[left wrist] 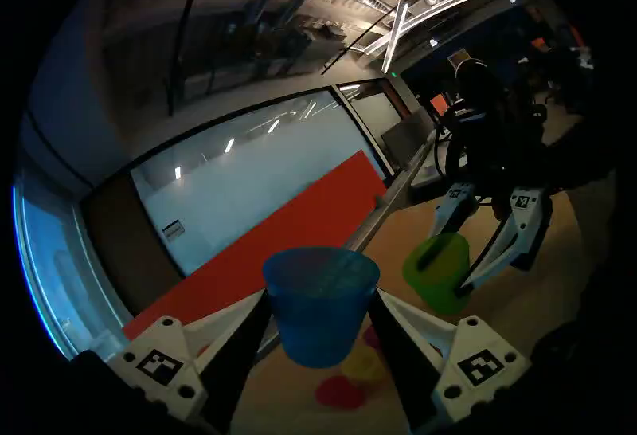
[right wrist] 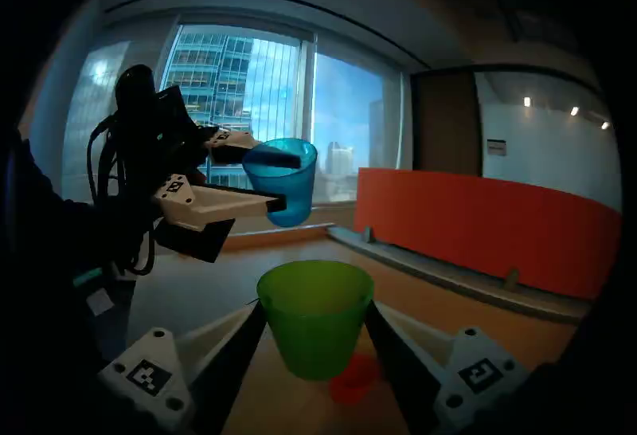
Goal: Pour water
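Wooden tabletop (right wrist: 446, 307) sits beneath two translucent plastic cups held above it: one blue tumbler (left wrist: 321, 307) pinched by the left gripper (left wrist: 320, 299), and one green tumbler (right wrist: 316, 319) pinched by the right gripper (right wrist: 316, 311). Both cups look light, slick and easily squashed, so a gentle mid-wall hold suits them. Three small flat discs (left wrist: 338, 393) lie on the tabletop.

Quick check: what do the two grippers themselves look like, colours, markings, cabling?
Both match: the left gripper and right gripper have white angular fingers with black inner faces, each bearing a square black-and-white tag. In the right gripper view, the left one's black body trails looped black cables.
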Demonstrator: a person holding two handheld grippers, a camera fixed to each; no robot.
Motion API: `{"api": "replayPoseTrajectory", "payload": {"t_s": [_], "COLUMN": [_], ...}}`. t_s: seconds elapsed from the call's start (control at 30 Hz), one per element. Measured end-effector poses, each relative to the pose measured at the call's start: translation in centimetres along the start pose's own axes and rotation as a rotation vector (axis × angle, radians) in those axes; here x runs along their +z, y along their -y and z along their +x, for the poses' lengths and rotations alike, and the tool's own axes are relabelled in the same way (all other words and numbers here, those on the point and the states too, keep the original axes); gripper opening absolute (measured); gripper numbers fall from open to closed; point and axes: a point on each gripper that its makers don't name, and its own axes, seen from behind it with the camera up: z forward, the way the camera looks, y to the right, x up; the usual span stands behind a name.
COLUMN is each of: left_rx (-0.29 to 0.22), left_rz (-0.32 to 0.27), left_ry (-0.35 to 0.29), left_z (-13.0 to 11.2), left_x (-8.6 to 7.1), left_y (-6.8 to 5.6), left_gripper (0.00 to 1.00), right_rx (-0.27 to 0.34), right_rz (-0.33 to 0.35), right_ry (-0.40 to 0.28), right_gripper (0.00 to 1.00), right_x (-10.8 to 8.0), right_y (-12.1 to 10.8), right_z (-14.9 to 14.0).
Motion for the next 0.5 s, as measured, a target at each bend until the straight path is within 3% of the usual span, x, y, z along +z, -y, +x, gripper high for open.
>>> {"api": "replayPoseTrajectory", "payload": {"t_s": [0.5], "left_rx": [0.109], "left_rz": [0.017], "left_ry": [0.018], "left_z": [0.9], "left_x": [0.4], "left_y": [-0.1], "left_gripper": [0.83], "right_rx": [0.003], "right_rz": [0.037], "right_ry": [-0.009], "right_gripper": [0.89], "right_x": [0.6], "right_y": [1.2], "right_z": [0.3]}}
